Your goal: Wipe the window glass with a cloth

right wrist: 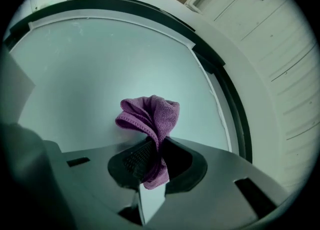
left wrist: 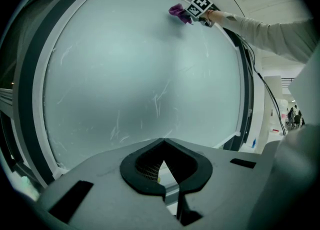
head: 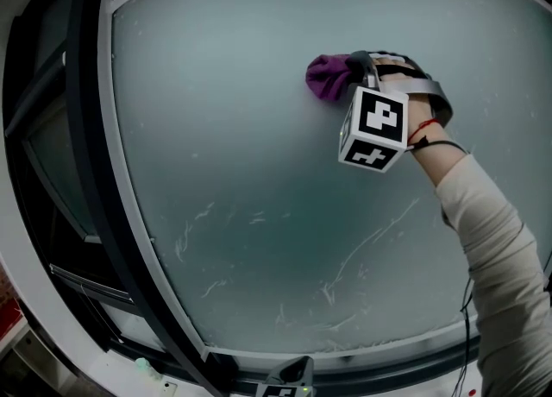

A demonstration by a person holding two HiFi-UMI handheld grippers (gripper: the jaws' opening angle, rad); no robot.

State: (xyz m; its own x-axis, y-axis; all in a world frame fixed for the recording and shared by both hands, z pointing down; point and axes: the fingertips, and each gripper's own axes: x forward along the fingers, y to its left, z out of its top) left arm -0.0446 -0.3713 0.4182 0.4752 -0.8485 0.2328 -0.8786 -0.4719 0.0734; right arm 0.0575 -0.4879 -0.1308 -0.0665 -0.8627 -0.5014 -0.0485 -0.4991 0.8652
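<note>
The frosted window glass [head: 259, 188] fills the head view and carries pale streaks low down. A bunched purple cloth [head: 326, 76] is pressed against its upper right part. My right gripper [head: 358, 74] is shut on that cloth, with its marker cube just below it. In the right gripper view the cloth [right wrist: 149, 115] bulges out past the closed jaws of the right gripper [right wrist: 157, 145] onto the glass [right wrist: 90, 74]. My left gripper [left wrist: 163, 142] is shut and empty, low down and away from the glass [left wrist: 130, 69]. It sees the cloth [left wrist: 177, 10] far off at the top.
A white and black window frame [head: 103, 171] runs down the left and along the bottom of the pane. The left gripper's top [head: 289, 378] just shows at the bottom edge. A sleeved arm [head: 496, 257] reaches up from the right. A cable [left wrist: 262, 84] hangs beside the right frame.
</note>
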